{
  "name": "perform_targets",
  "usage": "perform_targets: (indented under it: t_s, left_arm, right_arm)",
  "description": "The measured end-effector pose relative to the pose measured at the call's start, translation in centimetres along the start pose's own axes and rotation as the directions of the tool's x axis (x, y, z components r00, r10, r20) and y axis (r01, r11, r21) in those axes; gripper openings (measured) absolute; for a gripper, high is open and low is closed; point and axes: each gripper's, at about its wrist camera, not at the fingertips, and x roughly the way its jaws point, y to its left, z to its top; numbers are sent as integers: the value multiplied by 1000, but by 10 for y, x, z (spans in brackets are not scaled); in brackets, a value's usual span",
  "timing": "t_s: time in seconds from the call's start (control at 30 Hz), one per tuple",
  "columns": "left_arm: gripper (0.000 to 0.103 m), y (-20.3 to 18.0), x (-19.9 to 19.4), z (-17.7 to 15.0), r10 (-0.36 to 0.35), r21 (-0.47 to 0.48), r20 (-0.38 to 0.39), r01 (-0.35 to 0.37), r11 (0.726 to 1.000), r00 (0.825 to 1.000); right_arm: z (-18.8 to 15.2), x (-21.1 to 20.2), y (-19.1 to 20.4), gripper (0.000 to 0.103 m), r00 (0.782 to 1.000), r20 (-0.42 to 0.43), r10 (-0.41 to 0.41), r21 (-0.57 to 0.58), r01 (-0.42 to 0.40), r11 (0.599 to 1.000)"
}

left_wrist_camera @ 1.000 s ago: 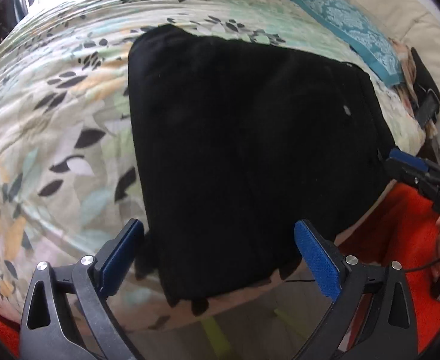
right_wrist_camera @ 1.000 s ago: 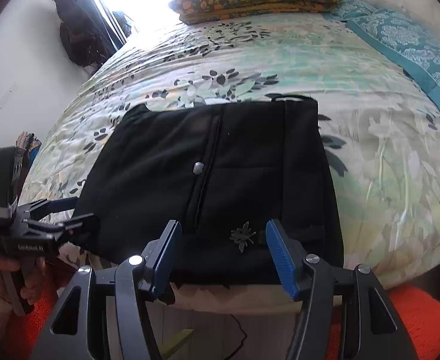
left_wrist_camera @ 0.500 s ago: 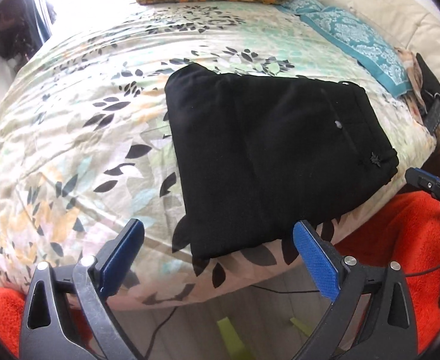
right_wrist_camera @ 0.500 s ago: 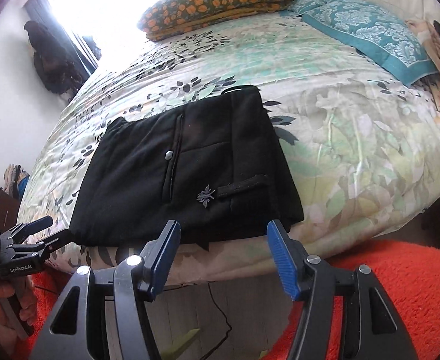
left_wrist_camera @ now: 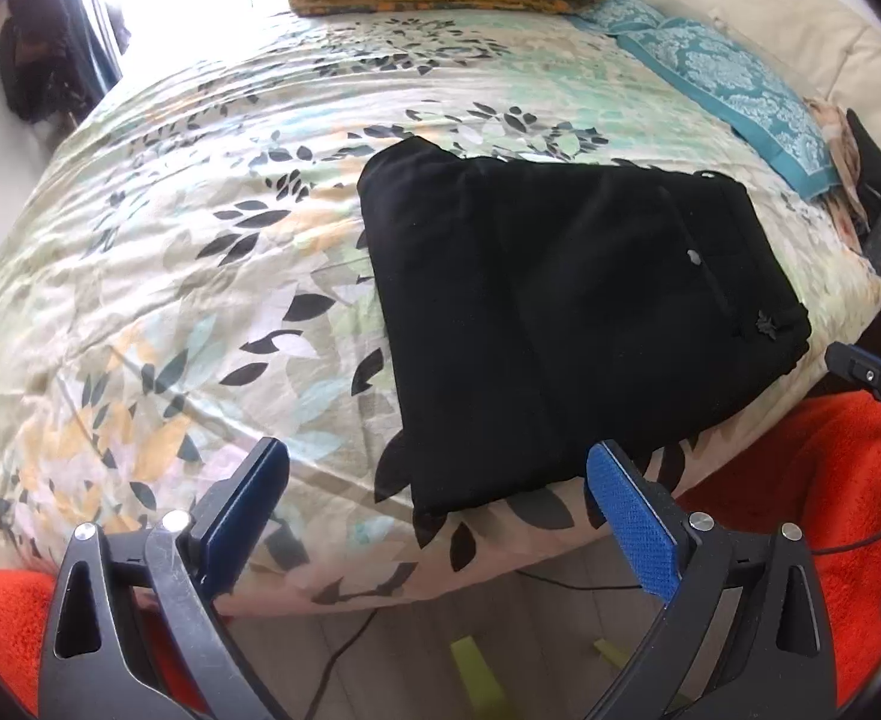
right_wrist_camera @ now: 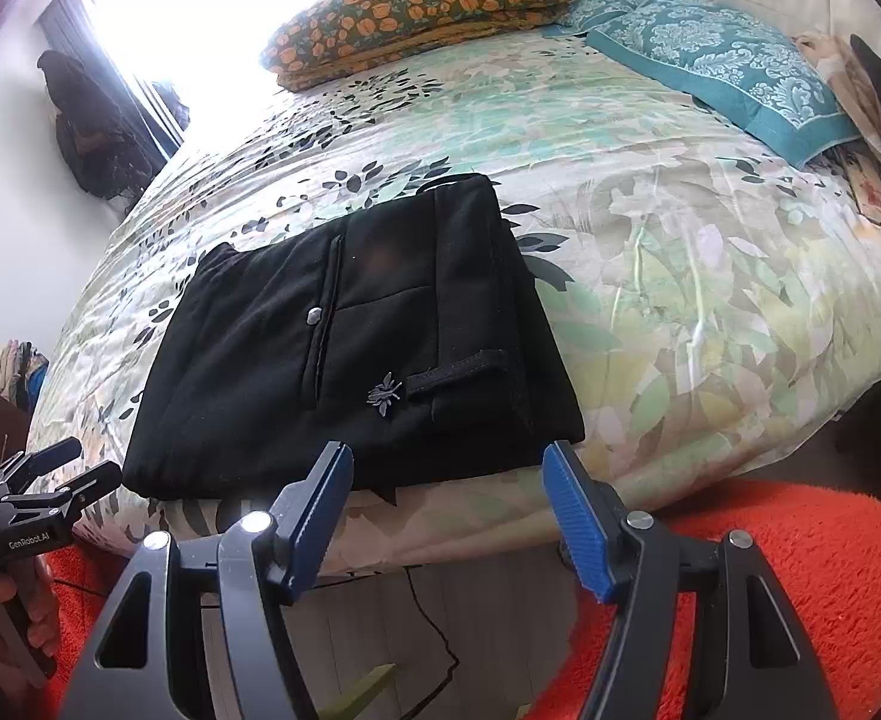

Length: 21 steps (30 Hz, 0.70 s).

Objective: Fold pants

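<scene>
Left wrist view: left tongs (left_wrist_camera: 437, 483) wide, nothing between the pads, hanging off the bed's near edge, clear of the cloth.
Right wrist view: right tongs (right_wrist_camera: 446, 486) apart and opening, nothing between them, just short of the pants' near edge.
Pants (right_wrist_camera: 356, 348): black, lying flat on the floral bedspread (right_wrist_camera: 680, 252) close to the near edge, folded into a compact rectangle; waistband side with belt loop, button and a small metal charm faces up.
Done: looks like the fold is finished (layers stacked, edges roughly square, no leg trailing out).
Left: little, by my read. Maybe squaring the near corner, where the lower layer peeks out slightly in the left wrist view. Can't tell how many layers are underneath.
Contact: neither tongs touch the pants.
Surroundings: orange-patterned pillow (right_wrist_camera: 416, 0) and teal pillow (right_wrist_camera: 722, 60) well apart from the pants, at the far side of the bed; orange rug (right_wrist_camera: 770, 570) below on the floor.
</scene>
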Motion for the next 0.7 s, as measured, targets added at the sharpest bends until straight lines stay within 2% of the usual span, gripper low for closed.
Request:
perform_targets:
  t_s: [0.13, 0.17, 0.23, 0.3, 0.37, 0.5, 0.57, 0.7]
  left_arm:
    - [101, -6, -23, 5, -45, 25, 45, 44, 999, 998]
    - [101, -8, -26, 7, -55, 37, 46, 53, 998, 997]
    - [101, -7, -23, 15, -85, 30, 25, 84, 996, 996]
    - [101, 2, -14, 26, -116, -16, 2, 116, 993, 993]
    - [101, 11, -4, 35, -119, -51, 0, 119, 992, 993]
    - [101, 19, 24, 45, -140, -38, -40, 139, 990, 989]
    - [101, 20, 45, 49, -168, -27, -74, 167, 986, 983]
    - [100, 27, 88, 58, -159, -46, -124, 155, 987, 979]
  right_arm:
    - [3, -12, 3, 78, 1000, 24, 1, -19, 0, 1000]
    - [4, -15, 4, 83, 1000, 29, 4, -33, -3, 999]
    - [12, -17, 6, 87, 999, 26, 24, -61, -23, 998]
    - [25, -14, 1, 87, 999, 6, 34, -88, -33, 996]
    - [39, -7, -8, 89, 999, -20, 31, -101, -33, 994]
    - [59, 16, -25, 90, 995, -77, 69, -119, -77, 990]
    - [64, 34, -33, 90, 986, -112, 123, -100, -135, 986]
    - [75, 89, -52, 90, 958, -223, 181, -15, -189, 982]
